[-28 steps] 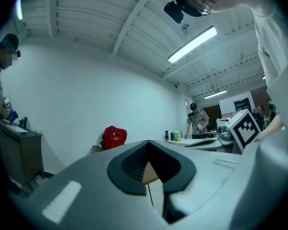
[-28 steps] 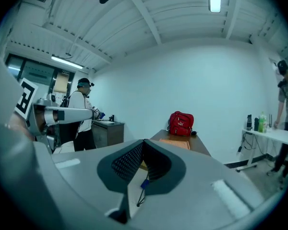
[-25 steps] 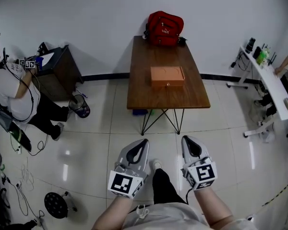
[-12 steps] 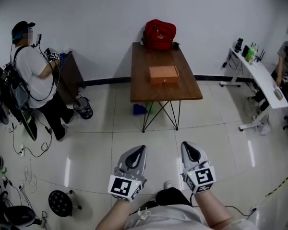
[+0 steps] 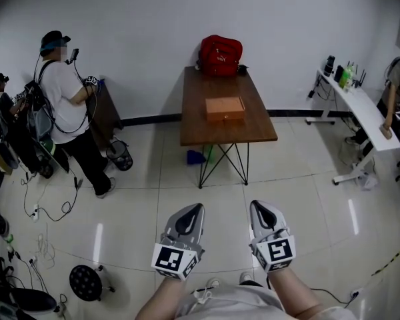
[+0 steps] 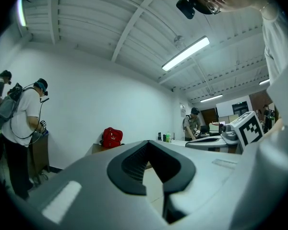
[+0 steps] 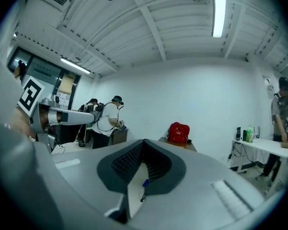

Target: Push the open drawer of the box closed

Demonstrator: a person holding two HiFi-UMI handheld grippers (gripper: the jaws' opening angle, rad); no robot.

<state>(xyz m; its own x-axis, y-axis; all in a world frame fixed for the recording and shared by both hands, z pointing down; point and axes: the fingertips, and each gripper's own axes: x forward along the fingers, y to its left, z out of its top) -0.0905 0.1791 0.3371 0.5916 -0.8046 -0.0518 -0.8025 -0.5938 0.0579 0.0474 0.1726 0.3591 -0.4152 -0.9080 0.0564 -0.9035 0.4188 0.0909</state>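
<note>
Both handheld grippers, left gripper (image 5: 192, 213) and right gripper (image 5: 261, 212), hover over the tiled floor, each with jaws together at the tips and nothing between them. The orange box (image 5: 225, 108) sits well ahead on a wooden table (image 5: 200, 129), near a red bag (image 5: 221, 55) whose white logo is unreadable. Its drawer's position cannot be made out. A person (image 5: 67, 99) stands at left.

Left gripper (image 5: 193, 211) and right gripper (image 5: 260, 209): pale grey moulded shells, tapered, with black-lined teardrop openings. Ribbed black fingers (image 6: 134, 164). Each has a white marker cube (image 5: 171, 259) with black square patterns. Person wears a white shirt (image 5: 220, 304).
</note>
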